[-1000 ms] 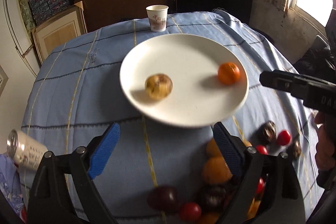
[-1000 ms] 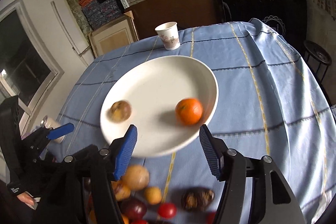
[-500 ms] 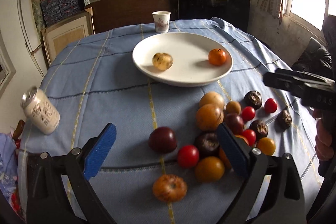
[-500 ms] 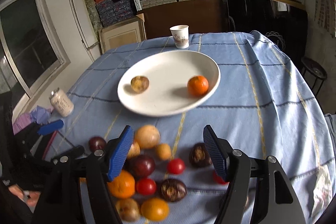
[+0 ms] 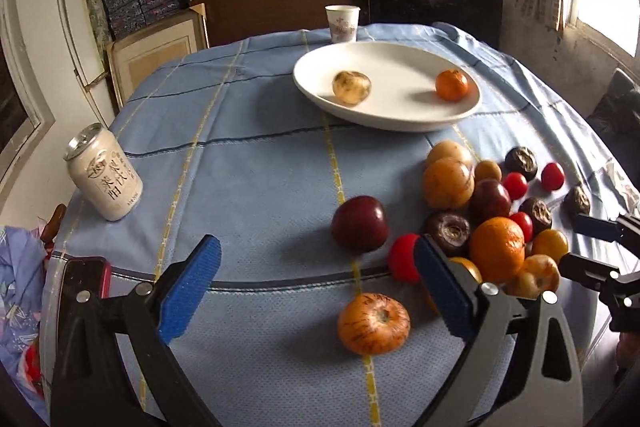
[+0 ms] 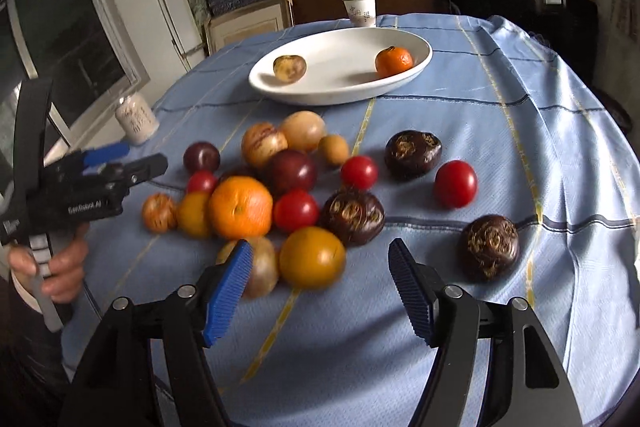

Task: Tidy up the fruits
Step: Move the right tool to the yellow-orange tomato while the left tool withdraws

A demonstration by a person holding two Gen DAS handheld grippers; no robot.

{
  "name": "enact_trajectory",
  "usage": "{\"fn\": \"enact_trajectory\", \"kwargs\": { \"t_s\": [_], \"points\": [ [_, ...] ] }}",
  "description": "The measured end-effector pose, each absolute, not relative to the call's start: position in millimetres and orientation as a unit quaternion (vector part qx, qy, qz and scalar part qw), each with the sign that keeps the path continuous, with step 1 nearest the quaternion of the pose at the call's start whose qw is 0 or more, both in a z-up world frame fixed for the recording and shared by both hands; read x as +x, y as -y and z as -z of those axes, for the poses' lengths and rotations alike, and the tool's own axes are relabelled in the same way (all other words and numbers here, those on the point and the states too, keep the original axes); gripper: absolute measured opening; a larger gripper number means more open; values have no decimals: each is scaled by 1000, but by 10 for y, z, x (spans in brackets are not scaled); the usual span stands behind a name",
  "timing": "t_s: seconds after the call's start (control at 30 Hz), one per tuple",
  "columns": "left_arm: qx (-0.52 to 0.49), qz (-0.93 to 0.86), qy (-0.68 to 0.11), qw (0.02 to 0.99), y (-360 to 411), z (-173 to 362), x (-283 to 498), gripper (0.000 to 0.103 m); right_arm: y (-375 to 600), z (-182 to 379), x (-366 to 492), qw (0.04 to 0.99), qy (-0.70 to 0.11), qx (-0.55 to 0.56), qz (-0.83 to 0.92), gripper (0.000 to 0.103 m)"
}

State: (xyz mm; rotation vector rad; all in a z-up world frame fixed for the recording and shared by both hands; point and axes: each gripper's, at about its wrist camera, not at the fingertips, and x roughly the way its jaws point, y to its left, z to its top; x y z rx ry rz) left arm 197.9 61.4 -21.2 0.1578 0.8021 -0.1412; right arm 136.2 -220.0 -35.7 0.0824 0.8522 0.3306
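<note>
Now I'm hovering both empty, open grippers, left (image 5: 316,291) and right (image 6: 320,291), back over the loose fruit pile (image 6: 280,195) (plate (image 6: 420,61) left behind), choosing another.

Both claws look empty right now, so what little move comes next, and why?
Probably lower the open right gripper onto the yellow-orange fruit just ahead of its fingers: the white plate holds only two fruits, and most of the pile is on the cloth.

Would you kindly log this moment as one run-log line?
left gripper: open, empty | right gripper: open, empty | plate: two fruits
</note>
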Motion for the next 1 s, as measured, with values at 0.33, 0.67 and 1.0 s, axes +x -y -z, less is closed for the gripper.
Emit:
{"fn": "enact_trajectory", "kwargs": {
  "t_s": [0.33,0.67,1.0],
  "points": [
    [99,67,-396,911,-510,300,1958,95,2218,373,1370,896,-416,51,-146,64],
    [90,50,-401,910,-574,310,2004,95,2242,450,1504,886,-438,69,-136,62],
    [84,43,-405,909,-608,319,2024,95,2210,474,1505,880,-445,74,-145,49]
  ]
}}
